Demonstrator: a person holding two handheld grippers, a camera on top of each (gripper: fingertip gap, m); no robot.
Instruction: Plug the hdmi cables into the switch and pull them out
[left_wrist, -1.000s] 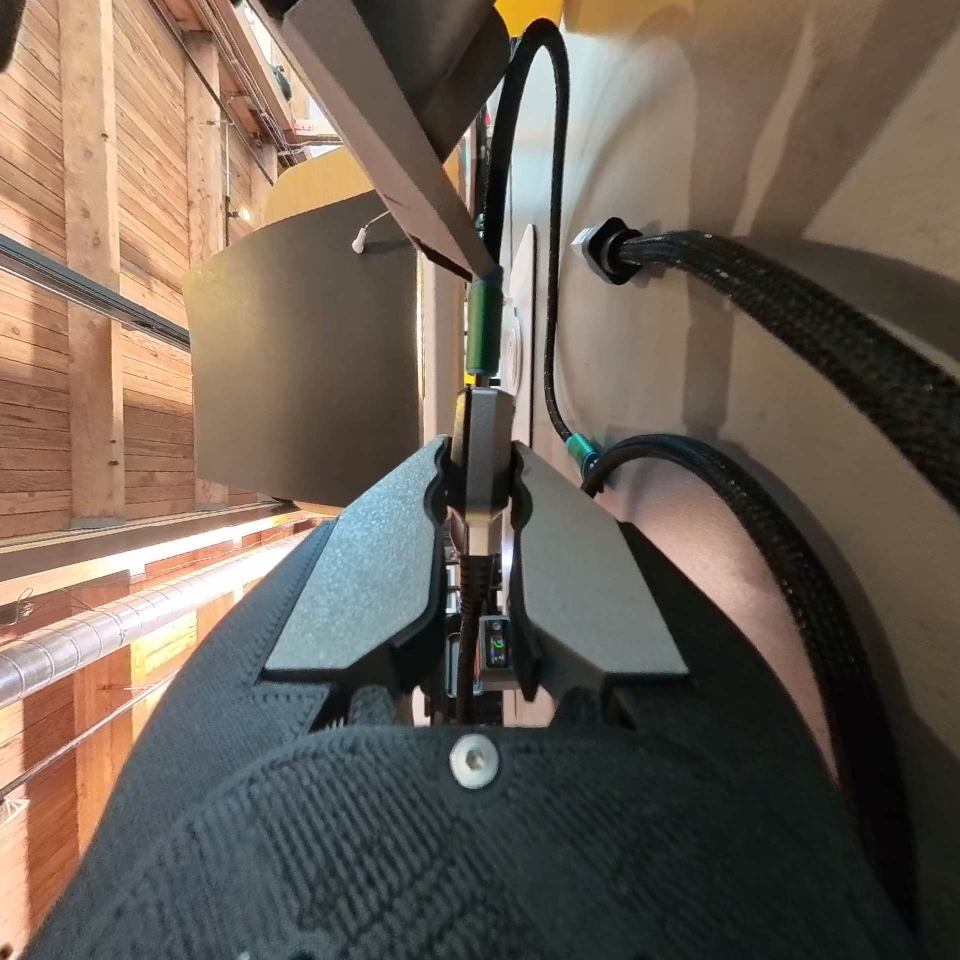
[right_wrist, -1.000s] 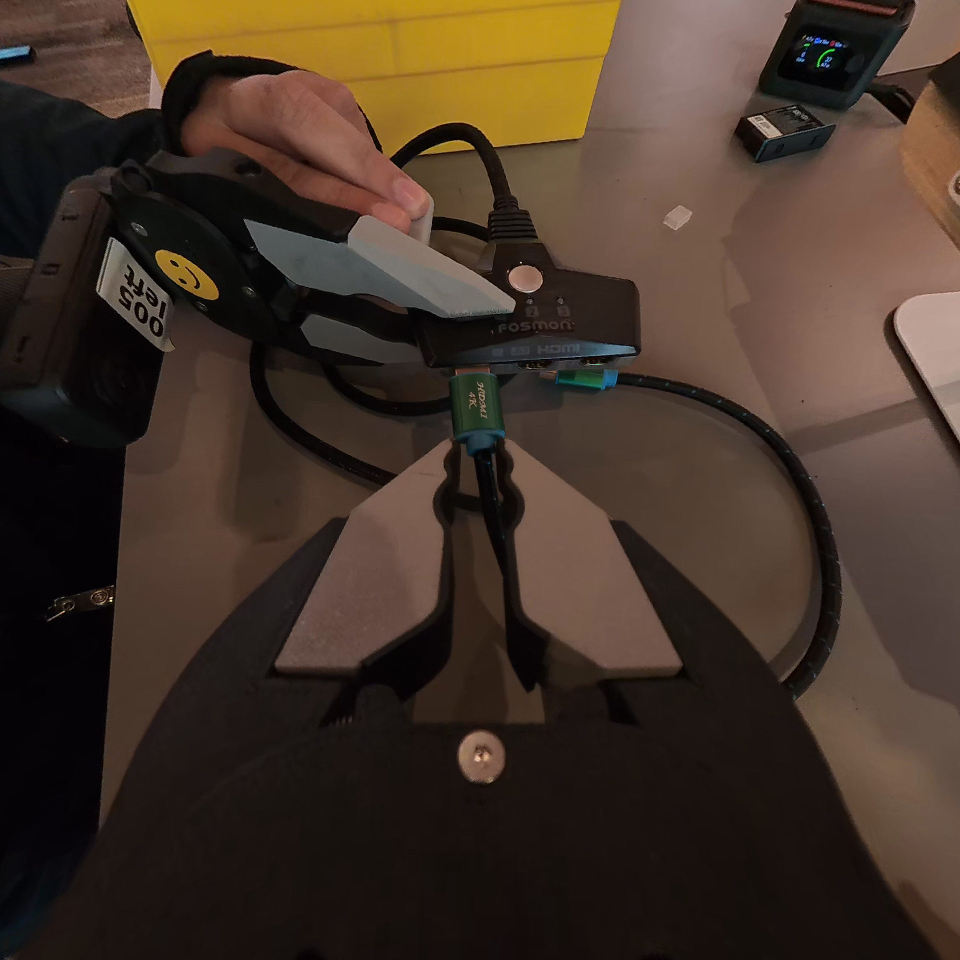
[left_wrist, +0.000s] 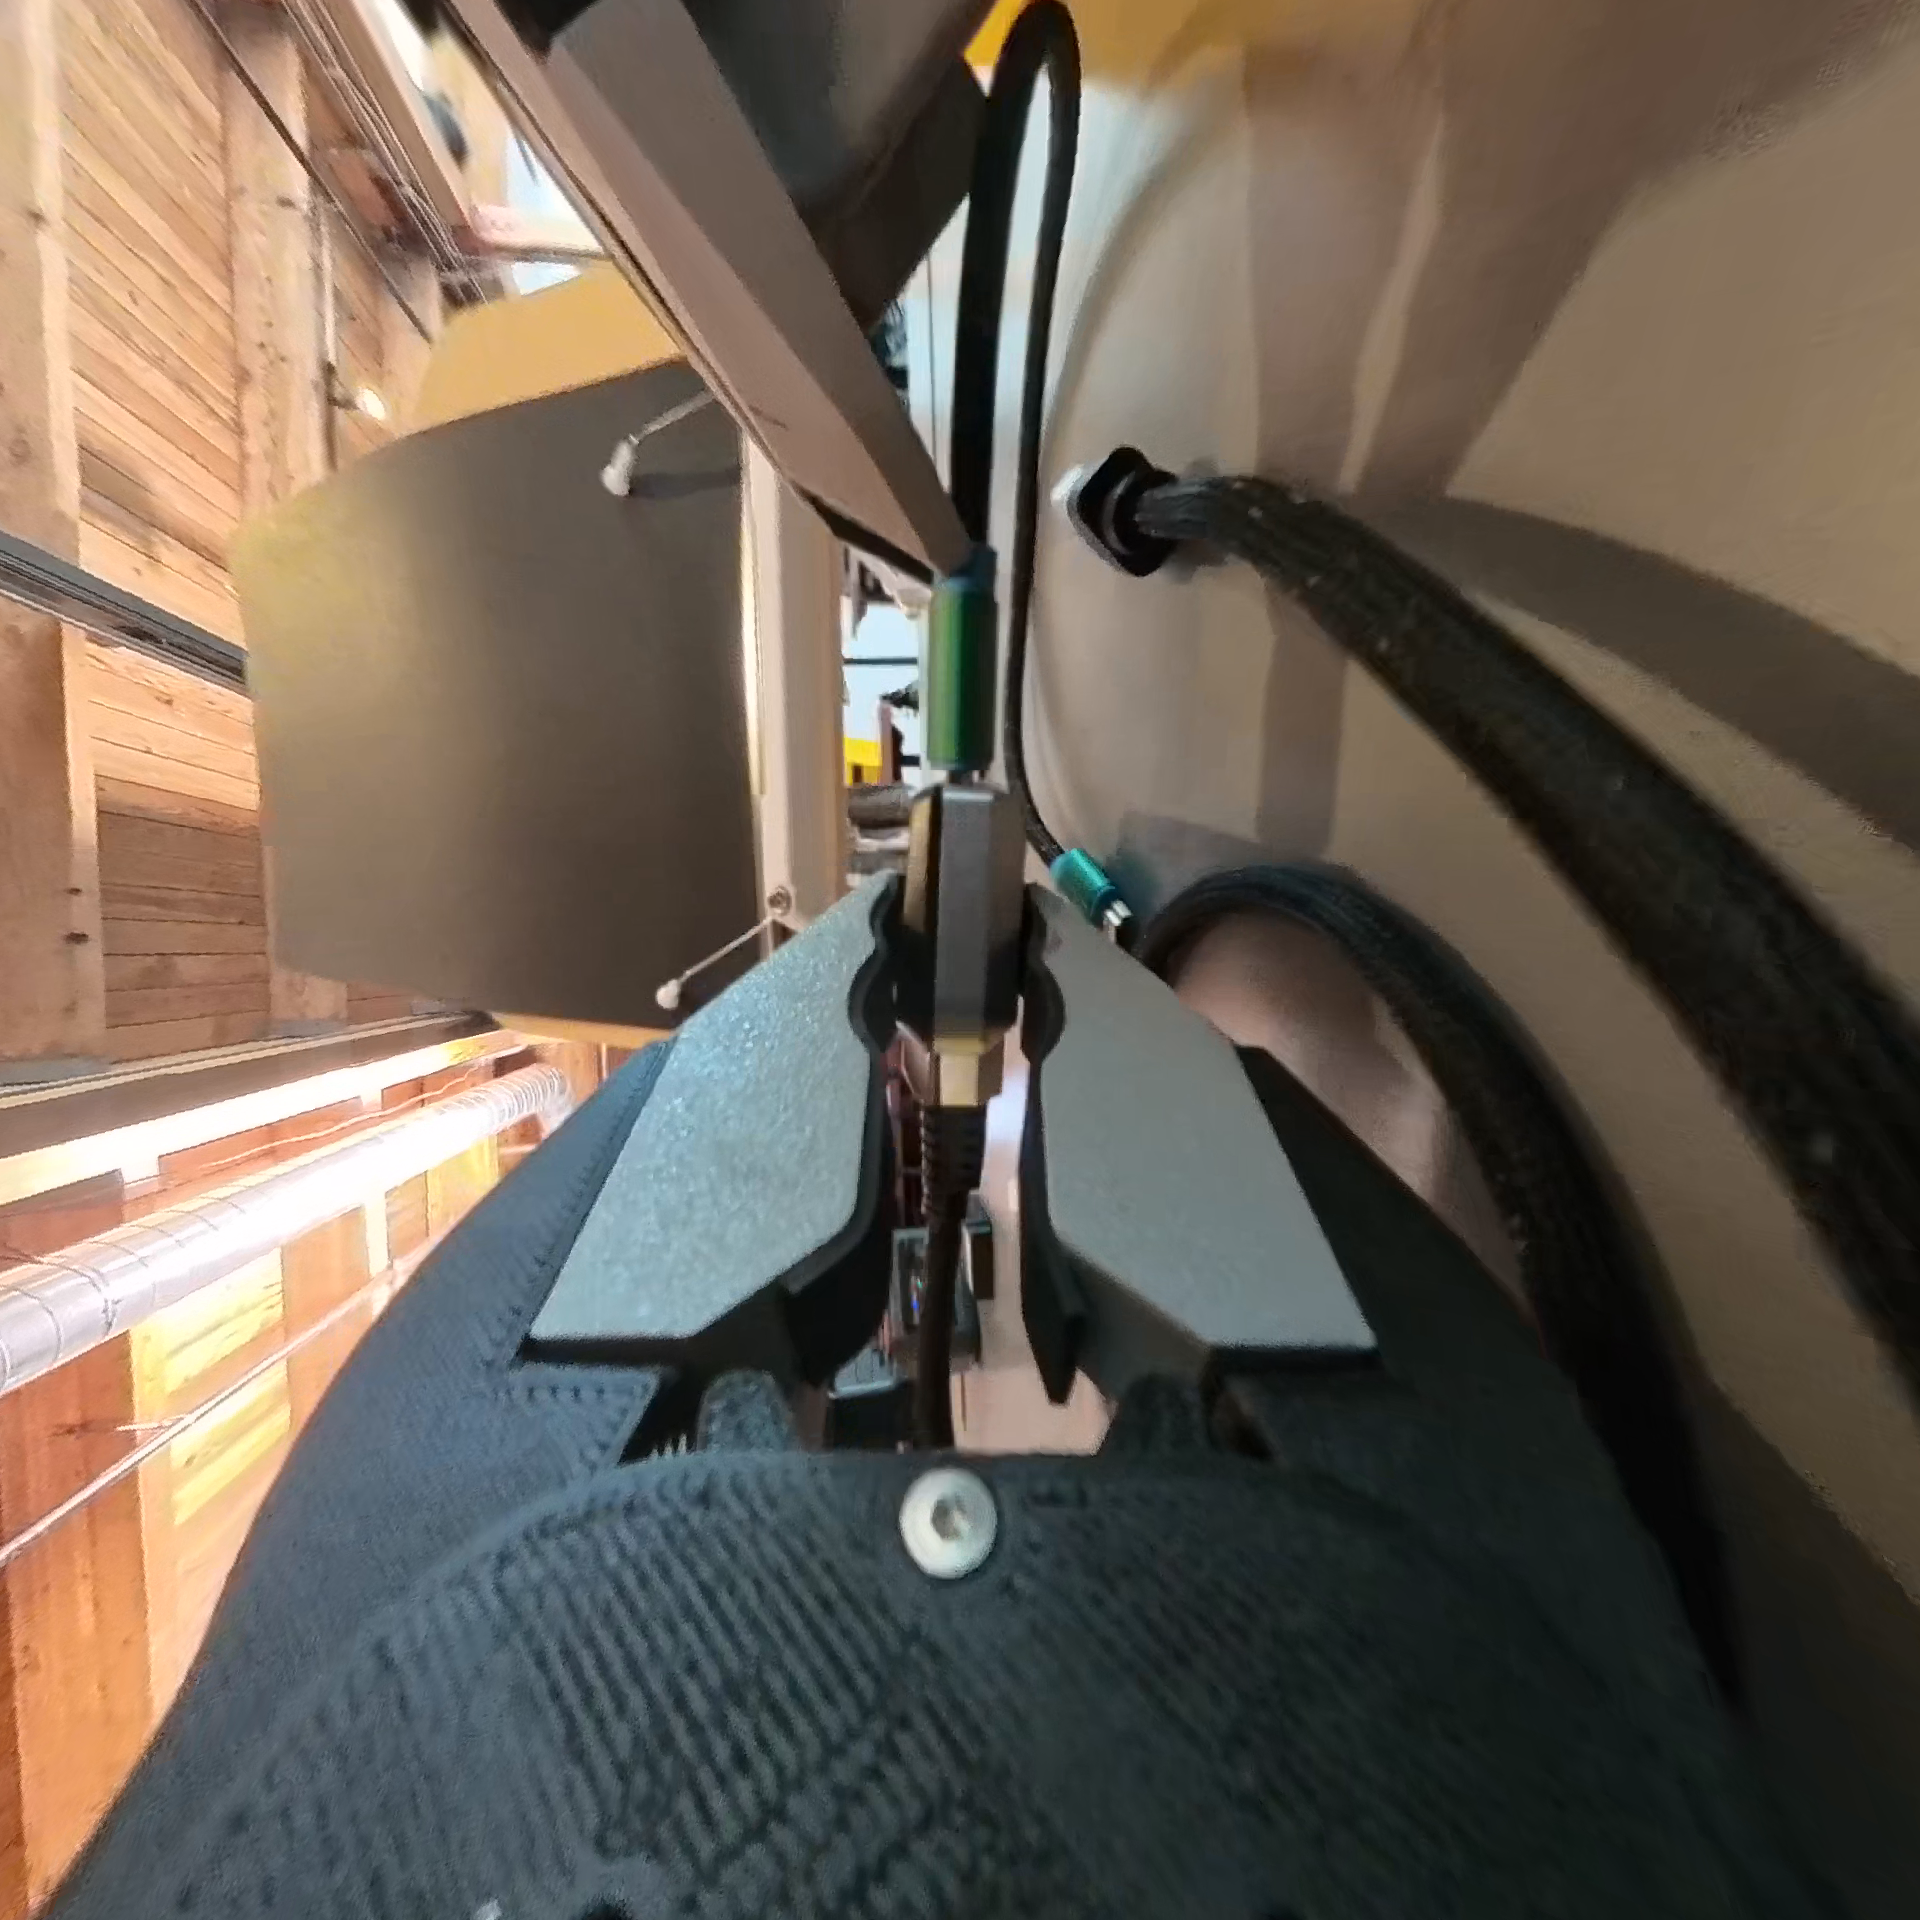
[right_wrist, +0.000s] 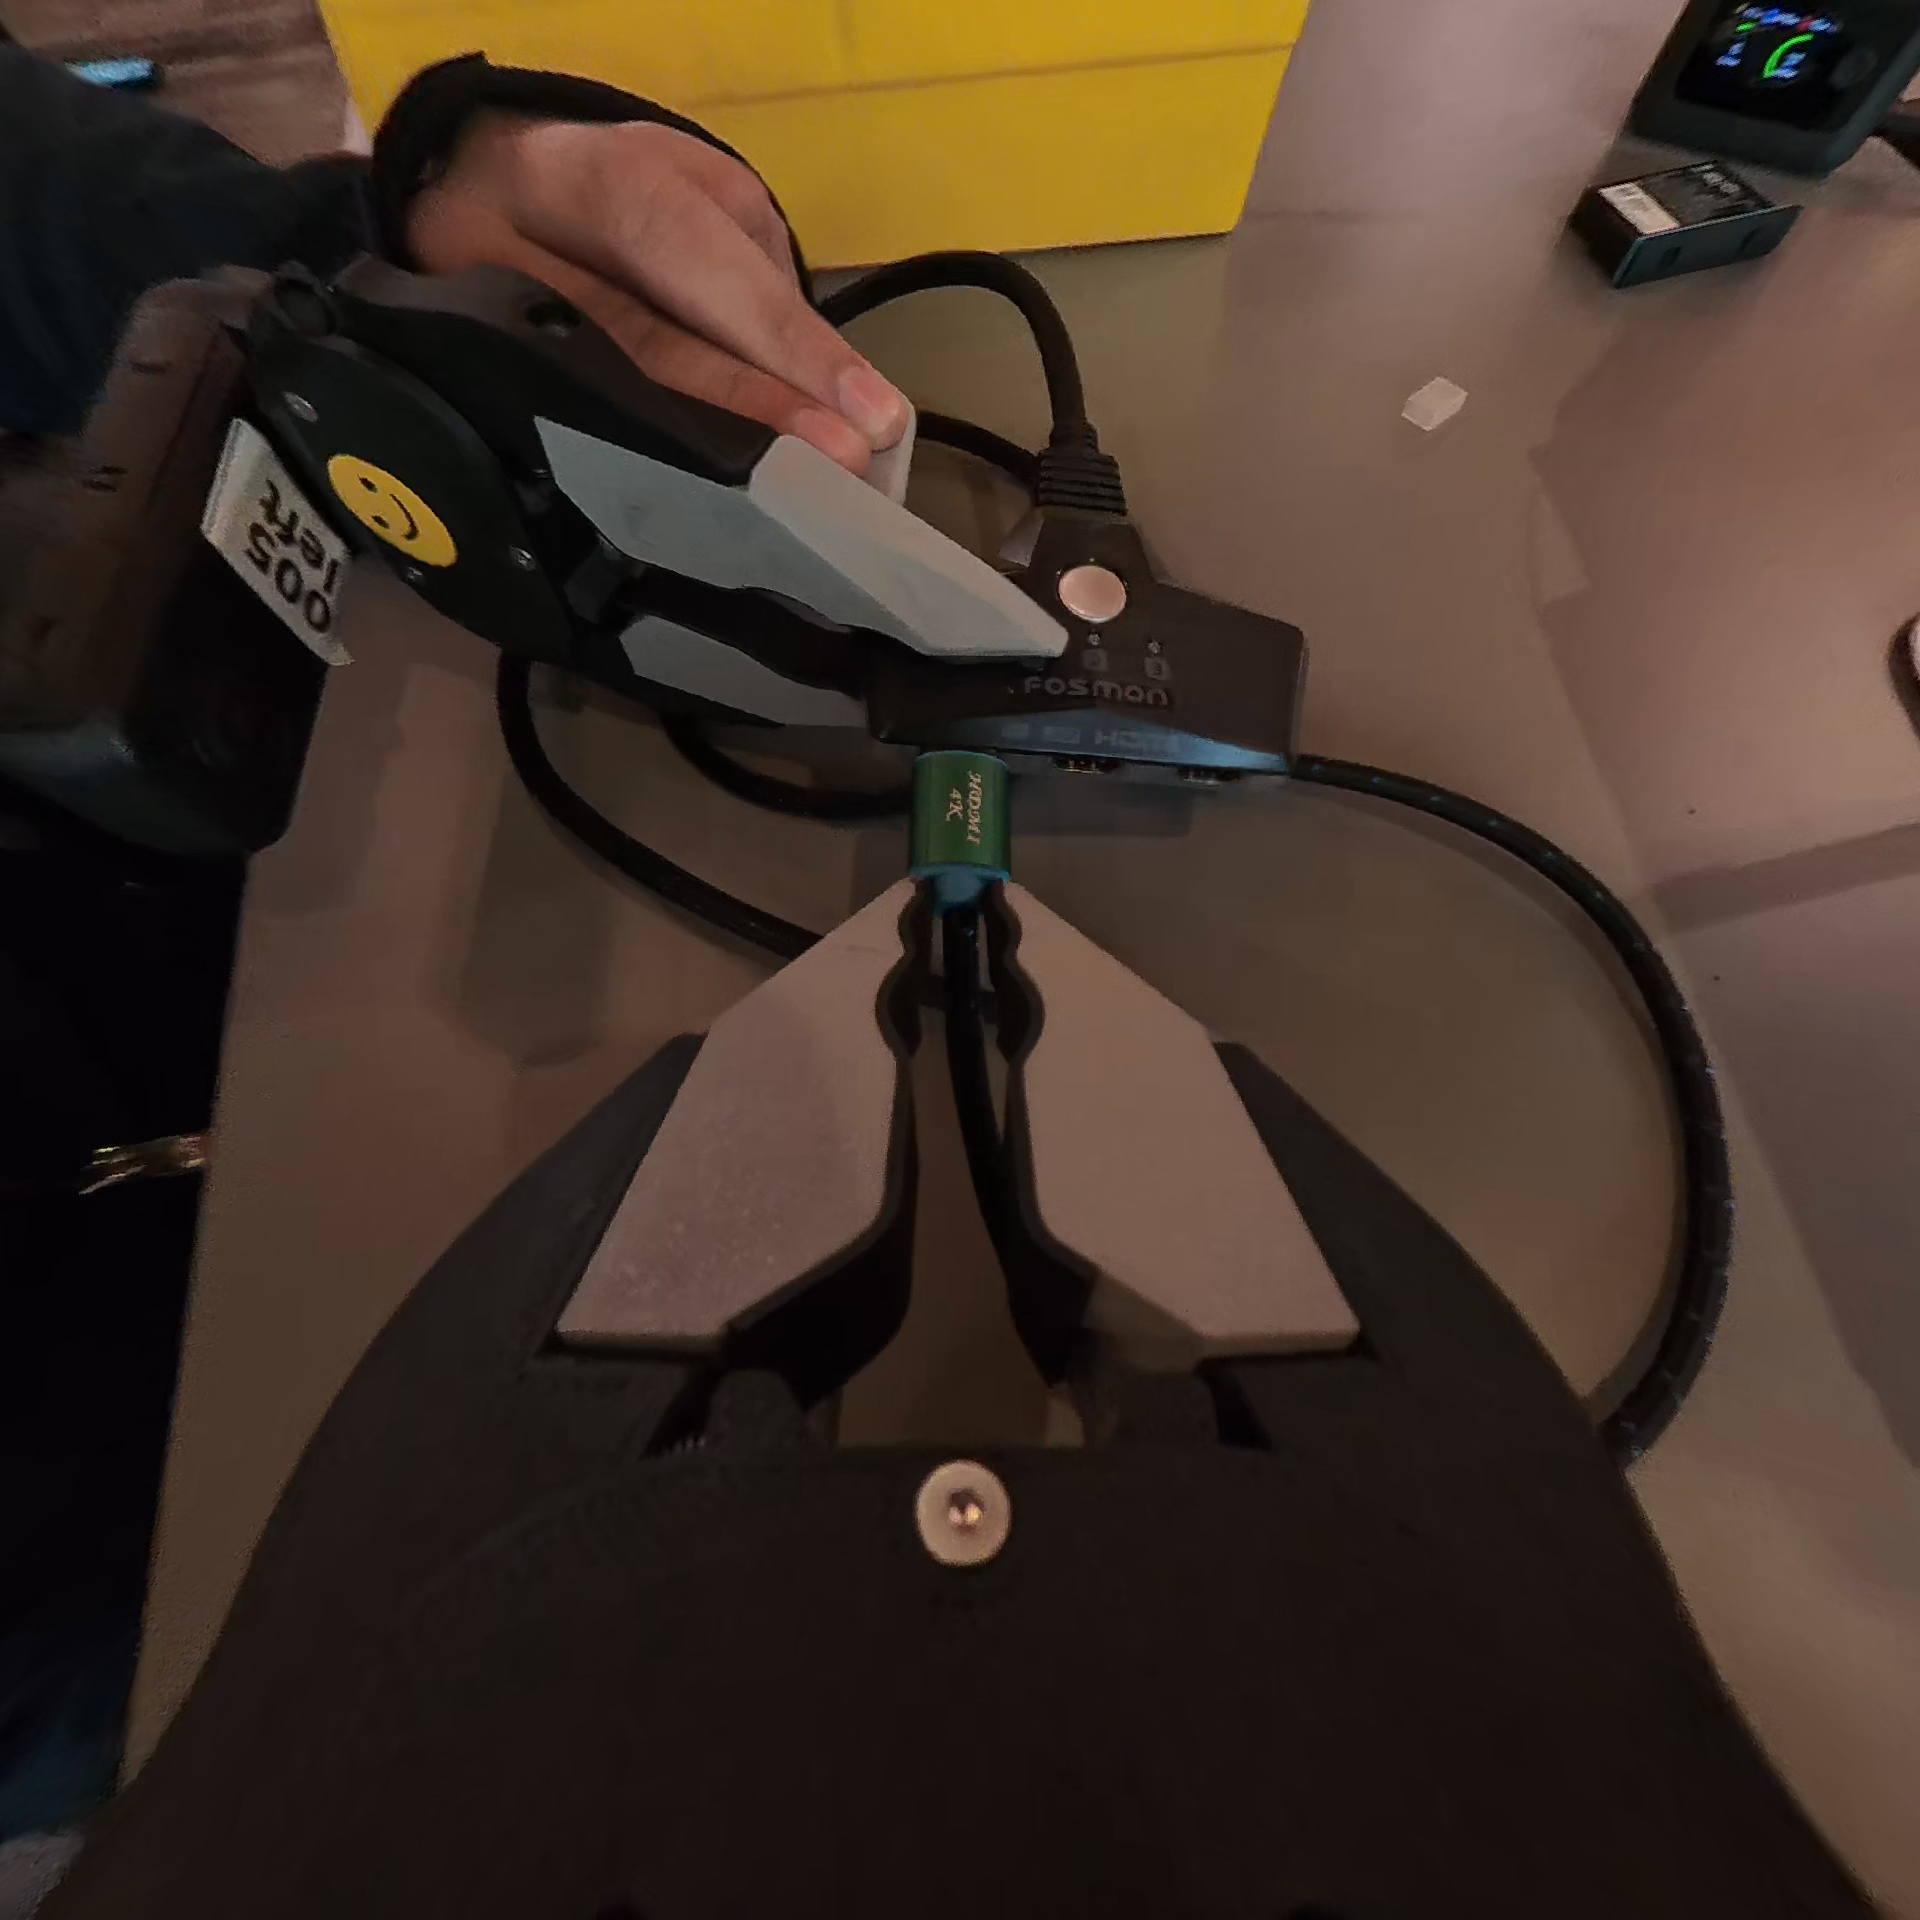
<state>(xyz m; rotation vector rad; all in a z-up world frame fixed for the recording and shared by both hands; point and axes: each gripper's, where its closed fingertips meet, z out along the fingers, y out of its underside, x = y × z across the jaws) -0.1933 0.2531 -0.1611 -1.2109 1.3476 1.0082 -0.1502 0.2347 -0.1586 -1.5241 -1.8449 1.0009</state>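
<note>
The right gripper (right_wrist: 958, 920) pinches the black cable (right_wrist: 971, 1049) just behind its green plug (right_wrist: 958, 816), whose tip sits in the leftmost port of the black switch (right_wrist: 1164, 681). The switch is lifted off the grey table (right_wrist: 1455, 1039), clamped flat between the pads of the left gripper (left_wrist: 961, 914). Beyond it a second green plug (left_wrist: 1086, 902) lies loose beside a yellow box (right_wrist: 831, 114)
</note>
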